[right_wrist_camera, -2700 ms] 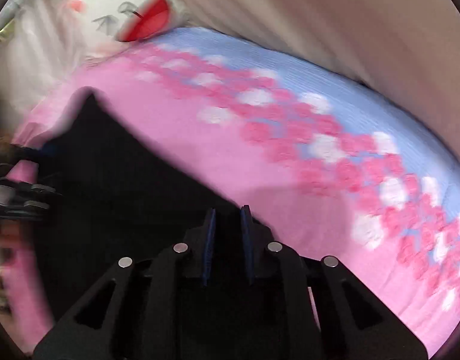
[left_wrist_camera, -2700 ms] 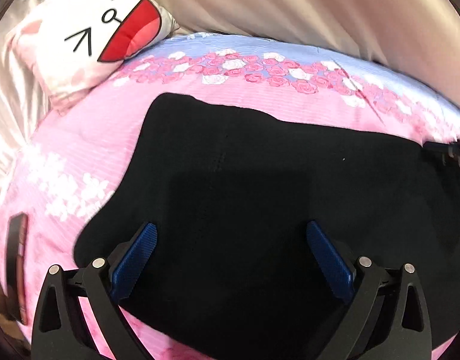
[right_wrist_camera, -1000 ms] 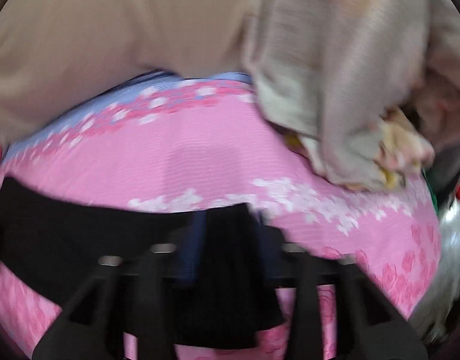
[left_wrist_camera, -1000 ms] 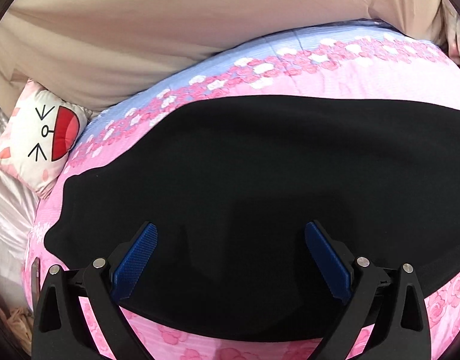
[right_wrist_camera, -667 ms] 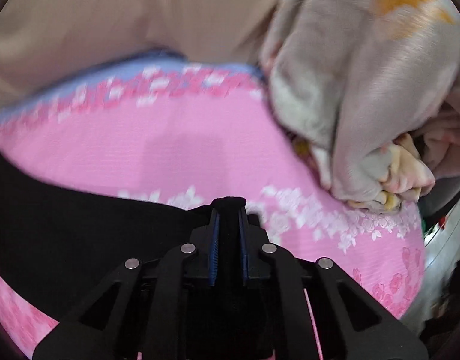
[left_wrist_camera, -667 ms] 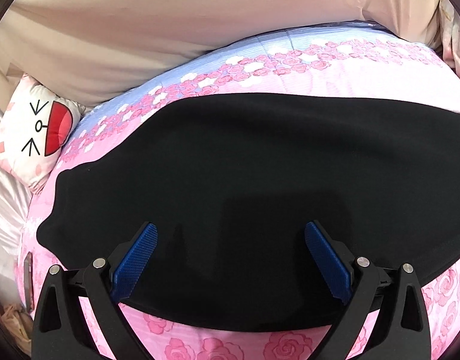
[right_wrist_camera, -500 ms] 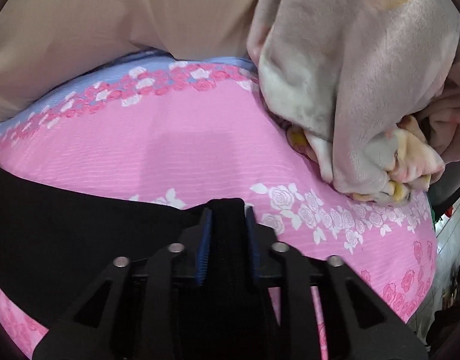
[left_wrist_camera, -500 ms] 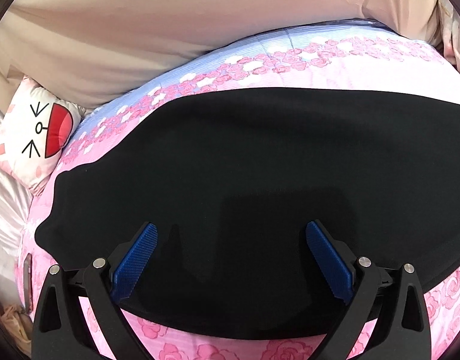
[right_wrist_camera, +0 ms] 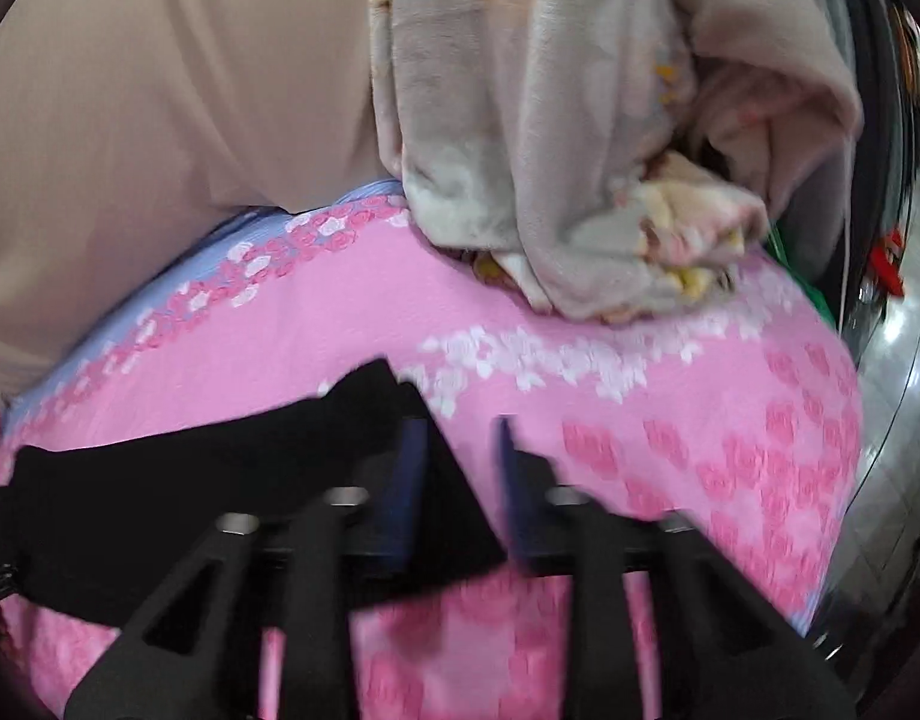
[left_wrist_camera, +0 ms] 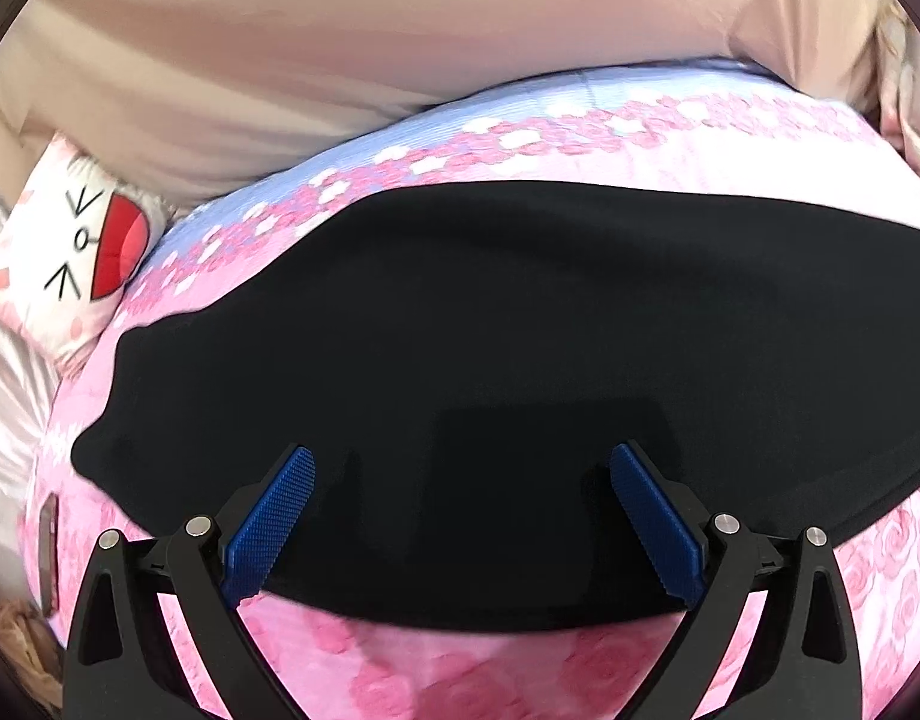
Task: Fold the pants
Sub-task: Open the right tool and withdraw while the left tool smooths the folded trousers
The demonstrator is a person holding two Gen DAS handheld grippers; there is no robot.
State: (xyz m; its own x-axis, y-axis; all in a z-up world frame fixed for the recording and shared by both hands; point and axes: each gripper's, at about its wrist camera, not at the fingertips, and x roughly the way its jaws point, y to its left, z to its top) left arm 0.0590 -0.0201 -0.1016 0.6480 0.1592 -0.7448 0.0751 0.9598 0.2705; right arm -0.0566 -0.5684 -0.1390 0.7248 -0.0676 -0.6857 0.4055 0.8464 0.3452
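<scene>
Black pants [left_wrist_camera: 490,360] lie spread flat across the pink flowered bed sheet [left_wrist_camera: 490,666]. My left gripper [left_wrist_camera: 460,468] is wide open and empty, hovering over the near edge of the pants with its blue pads on either side. In the right wrist view the pants' end [right_wrist_camera: 220,480] lies at lower left. My right gripper [right_wrist_camera: 457,444] is blurred and its fingers stand a little apart; the corner of the pants lies between them.
A white cartoon-face pillow [left_wrist_camera: 70,252] lies at the far left. A beige cover [left_wrist_camera: 400,48] runs along the back of the bed. A crumpled grey fleece blanket [right_wrist_camera: 580,120] is heaped at the bed's right end. A dark phone-like object [left_wrist_camera: 47,552] lies at the left edge.
My right gripper was shut on the pants' end and has now opened a little and swung left. My left gripper stayed open and backed off slightly toward the near edge.
</scene>
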